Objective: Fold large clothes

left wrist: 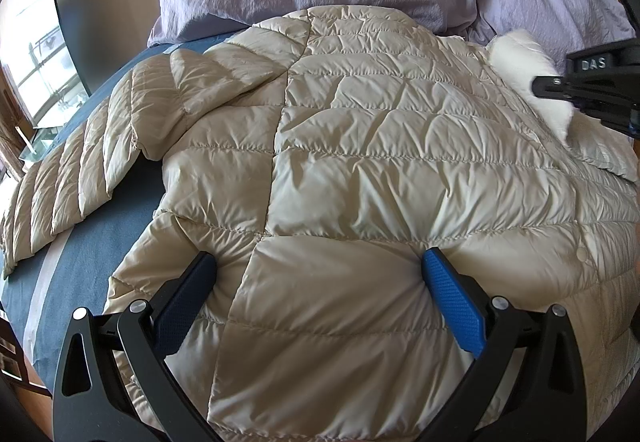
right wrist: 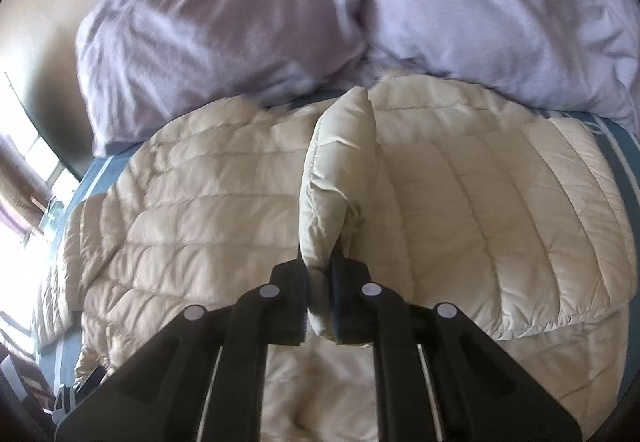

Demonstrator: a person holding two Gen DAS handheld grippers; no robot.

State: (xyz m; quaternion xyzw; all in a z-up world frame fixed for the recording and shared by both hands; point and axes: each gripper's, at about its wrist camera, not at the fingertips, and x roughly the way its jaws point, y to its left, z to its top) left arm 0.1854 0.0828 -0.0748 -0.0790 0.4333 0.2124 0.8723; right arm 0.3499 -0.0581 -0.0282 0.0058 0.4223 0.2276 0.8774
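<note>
Pinched tight in the right gripper (right wrist: 320,282), a sleeve of the puffy, likely light and slippery jacket (left wrist: 360,146) spread on the bed (left wrist: 80,242); left gripper (left wrist: 320,274) jaws wide, pressing the near hem, best gripped at seams.

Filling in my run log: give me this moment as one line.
task: fold jacket | left gripper: open, pressing on jacket | right gripper: shut on jacket fold, lifted | setting: bed, pillows behind
</note>
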